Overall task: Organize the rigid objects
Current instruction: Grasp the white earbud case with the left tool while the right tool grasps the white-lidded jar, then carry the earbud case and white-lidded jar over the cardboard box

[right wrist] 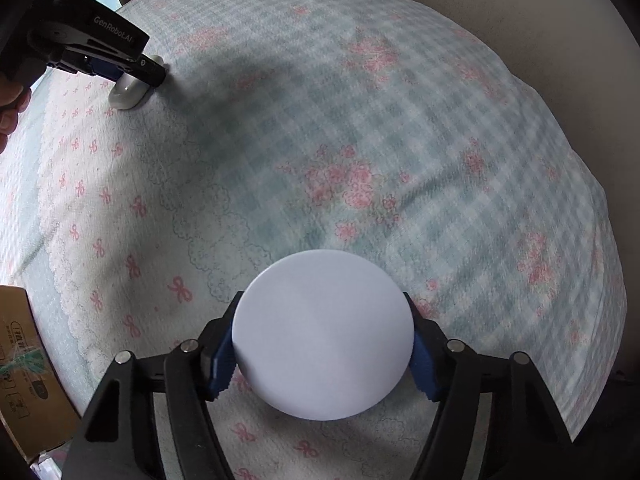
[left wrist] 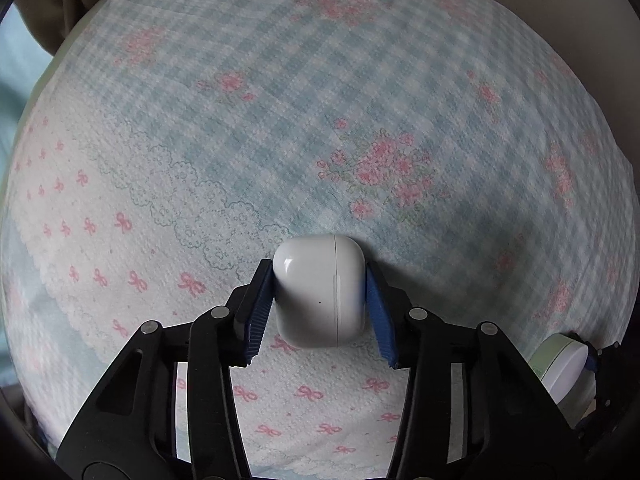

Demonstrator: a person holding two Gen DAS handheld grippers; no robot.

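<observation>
While both grippers work over a bed covered by a checked blue-and-white bedspread (left wrist: pixel 280 100) printed with pink flowers and bows, each one has hold of a small white object. Seen from the left wrist, the left gripper (left wrist: pixel 320 300) has its blue ribbed pads pressed against the two sides of a white earbud case (left wrist: pixel 320 292), a rounded glossy box with a thin lid seam running down it. The case sits near the camera, at the border where the checks give way to the white band with pink bows. Seen from the right wrist, the right gripper (right wrist: pixel 322 340) is closed on a round white jar (right wrist: pixel 322 334) whose flat lid faces the camera; the pads touch its left and right edges. That jar is also in the left wrist view, at the far right edge, pale green below its lid. At the right wrist view's upper left, the left gripper and its case appear well apart from the jar. A cardboard box (right wrist: pixel 20 360) stands at the left edge, beside the bed.
</observation>
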